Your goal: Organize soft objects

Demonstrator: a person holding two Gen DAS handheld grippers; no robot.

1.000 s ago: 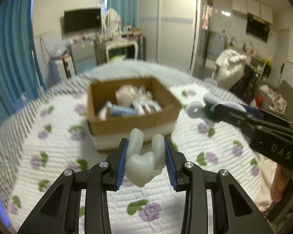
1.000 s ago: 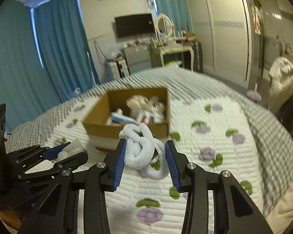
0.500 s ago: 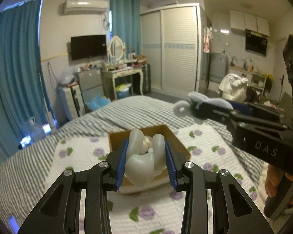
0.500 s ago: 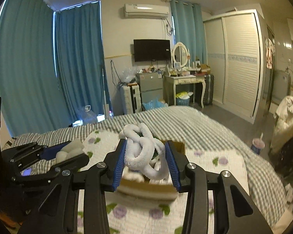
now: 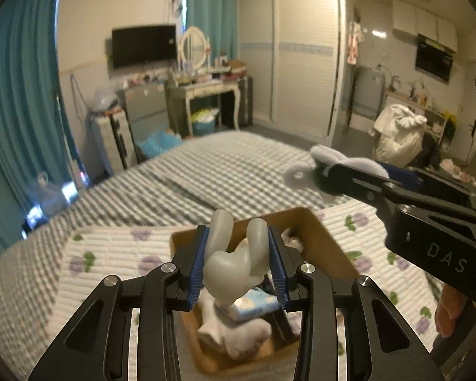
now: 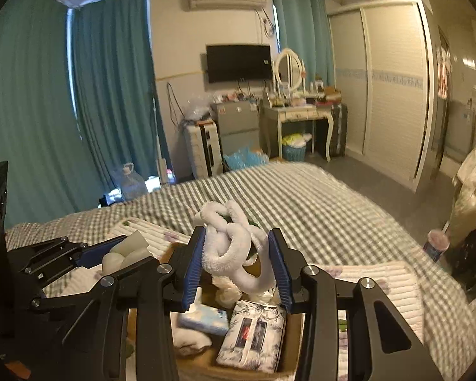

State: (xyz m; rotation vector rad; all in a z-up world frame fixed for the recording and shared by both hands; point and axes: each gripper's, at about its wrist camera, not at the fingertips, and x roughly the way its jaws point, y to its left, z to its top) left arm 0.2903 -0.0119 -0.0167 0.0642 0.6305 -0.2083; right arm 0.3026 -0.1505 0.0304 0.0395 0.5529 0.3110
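Note:
My left gripper (image 5: pixel 237 263) is shut on a pale, tooth-shaped soft toy (image 5: pixel 234 262) and holds it over the open cardboard box (image 5: pixel 325 244) on the bed. My right gripper (image 6: pixel 237 265) is shut on a white knotted plush rope (image 6: pixel 230 250) above the same box (image 6: pixel 293 336). The box holds a floral tissue pack (image 6: pixel 254 333), a light-blue pack (image 6: pixel 203 319) and white soft items. The right gripper shows in the left wrist view (image 5: pixel 301 176), and the left gripper in the right wrist view (image 6: pixel 123 252).
The box sits on a white quilt with purple flowers (image 5: pixel 111 254) over a grey checked bedspread (image 5: pixel 225 171). Teal curtains (image 6: pixel 79 111), a dressing table (image 6: pixel 298 111) and a wardrobe (image 6: pixel 393 89) stand beyond the bed.
Both grippers have moved forward and come over the box, each still holding its toy. The box now lies directly under the fingers and its contents show from above.

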